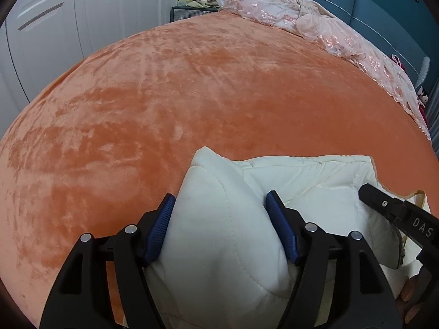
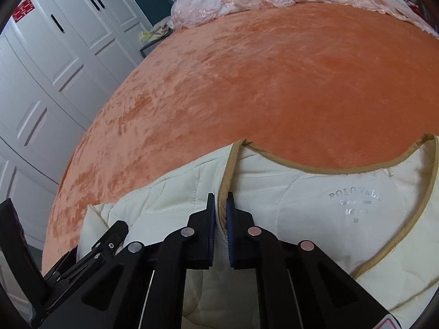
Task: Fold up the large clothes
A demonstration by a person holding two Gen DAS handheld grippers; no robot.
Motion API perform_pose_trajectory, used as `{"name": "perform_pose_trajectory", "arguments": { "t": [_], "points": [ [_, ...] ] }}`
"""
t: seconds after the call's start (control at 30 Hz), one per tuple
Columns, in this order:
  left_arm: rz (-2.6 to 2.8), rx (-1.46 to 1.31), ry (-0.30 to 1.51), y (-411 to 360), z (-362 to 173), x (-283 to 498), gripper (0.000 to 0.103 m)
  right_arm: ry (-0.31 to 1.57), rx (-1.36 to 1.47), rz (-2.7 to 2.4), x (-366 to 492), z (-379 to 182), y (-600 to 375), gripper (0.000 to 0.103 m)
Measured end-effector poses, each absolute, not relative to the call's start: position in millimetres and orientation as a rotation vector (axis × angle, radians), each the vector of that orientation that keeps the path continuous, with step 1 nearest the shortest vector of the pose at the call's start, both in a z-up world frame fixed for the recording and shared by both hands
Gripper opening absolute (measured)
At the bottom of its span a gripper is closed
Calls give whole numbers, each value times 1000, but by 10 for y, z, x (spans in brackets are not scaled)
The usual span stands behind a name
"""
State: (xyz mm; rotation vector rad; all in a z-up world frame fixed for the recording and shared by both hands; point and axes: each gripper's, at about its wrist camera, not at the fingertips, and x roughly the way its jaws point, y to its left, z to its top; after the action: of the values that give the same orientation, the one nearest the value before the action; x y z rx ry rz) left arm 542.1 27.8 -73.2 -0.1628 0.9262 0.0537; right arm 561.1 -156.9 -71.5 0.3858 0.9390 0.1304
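A cream quilted jacket (image 1: pixel 315 175) lies at the near edge of the bed, tan trim along its neckline (image 2: pixel 315 166) and a printed size label (image 2: pixel 354 200) inside. My left gripper (image 1: pixel 221 196) has its blue pads set wide against both sides of a thick puffed fold of the jacket. My right gripper (image 2: pixel 221 195) is shut on the tan-trimmed front edge just below the collar. In the left wrist view the right gripper's finger (image 1: pixel 384 205) lies on the jacket to the right. In the right wrist view the left gripper (image 2: pixel 109 241) shows at lower left.
An orange plush blanket (image 1: pixel 192 96) covers the bed. A crumpled pink lace cloth (image 1: pixel 301 19) lies along the far side by the teal headboard (image 1: pixel 370 8). White wardrobe doors (image 2: pixel 55 54) stand to the left, with a small nightstand (image 1: pixel 189 11) beyond.
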Motion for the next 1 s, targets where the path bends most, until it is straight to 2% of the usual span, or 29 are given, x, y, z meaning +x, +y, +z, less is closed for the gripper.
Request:
{"name": "perform_pose_trajectory", "arguments": {
  "t": [0.2,1.0],
  "points": [
    [65,-125,889,216,-766,5388,69,873,372,71,5583,-757,-1610,5],
    [97,-62,826,117,-847,5374,73,860,351,26,5610,-973,-1587,4]
  ]
}}
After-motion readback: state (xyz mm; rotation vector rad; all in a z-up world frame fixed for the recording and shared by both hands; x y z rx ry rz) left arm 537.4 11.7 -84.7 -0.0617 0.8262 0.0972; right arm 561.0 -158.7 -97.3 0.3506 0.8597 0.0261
